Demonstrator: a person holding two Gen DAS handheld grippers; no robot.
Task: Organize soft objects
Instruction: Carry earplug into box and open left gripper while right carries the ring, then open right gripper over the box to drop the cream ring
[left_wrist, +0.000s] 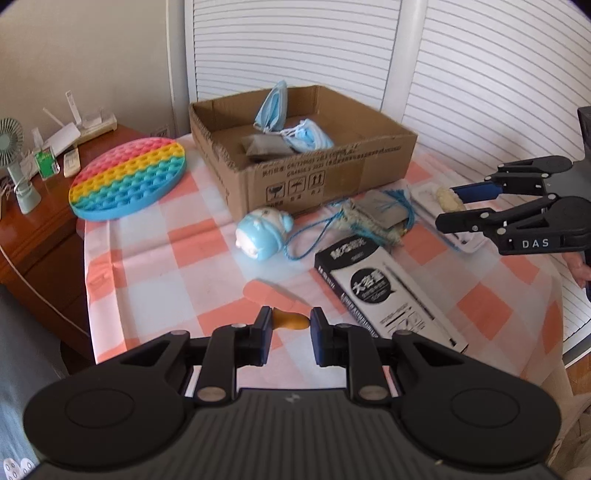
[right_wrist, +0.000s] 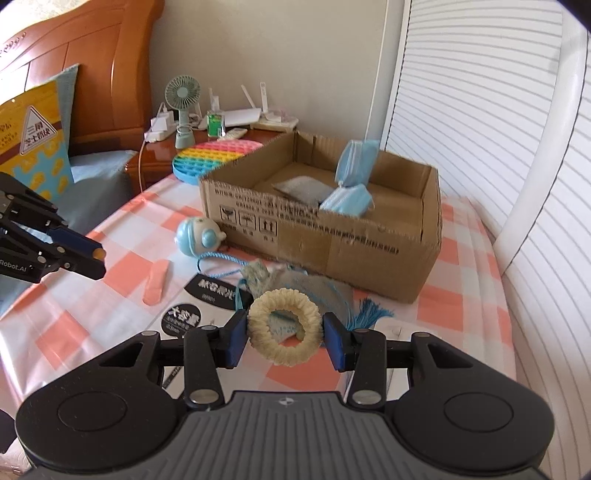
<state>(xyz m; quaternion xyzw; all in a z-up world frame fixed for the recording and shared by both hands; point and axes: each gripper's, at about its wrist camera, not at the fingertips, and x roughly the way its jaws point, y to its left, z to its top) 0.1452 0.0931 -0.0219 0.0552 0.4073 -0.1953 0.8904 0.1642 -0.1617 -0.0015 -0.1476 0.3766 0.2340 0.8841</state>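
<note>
- Left wrist view: left claw (left_wrist: 287, 322) is clamped on a small orange rubbery piece (left_wrist: 291, 320), lifted clear of the checked surface (left_wrist: 155, 266).
- Just ahead of that claw, a pink adhesive strip (left_wrist: 264, 291) lies loose on the surface.
- Further ahead: a blue round plush toy (left_wrist: 263, 232) with its cord, and to the right of it a grey pouch with a blue tassel (left_wrist: 384, 214). Both are outside the box.
- Beyond those, the cardboard box (left_wrist: 325, 177) already holds blue face masks (left_wrist: 291, 125) and a grey pad (left_wrist: 264, 146). That part looks done.
- Far left of the claw: a rainbow pop-it mat (left_wrist: 129, 177), half on the surface, not boxed.
- Close on the right: a black-and-white pen carton (left_wrist: 384, 295); stiff, probably not part of the job.
- Right claw shows at the right edge, closed on something cream.
- Right wrist view: right claw (right_wrist: 284, 338) grips a cream scrunchie ring (right_wrist: 283, 326) across its width, pads pressing both sides, held above the surface.
- The box sits ahead and slightly right of this claw, top open, with room inside.
- The plush, pink strip and pouch lie between this claw and the box.
- My read: roughly half done. Two items are in hand awaiting drop-off; plush, pouch, strip and mat are left.
</note>
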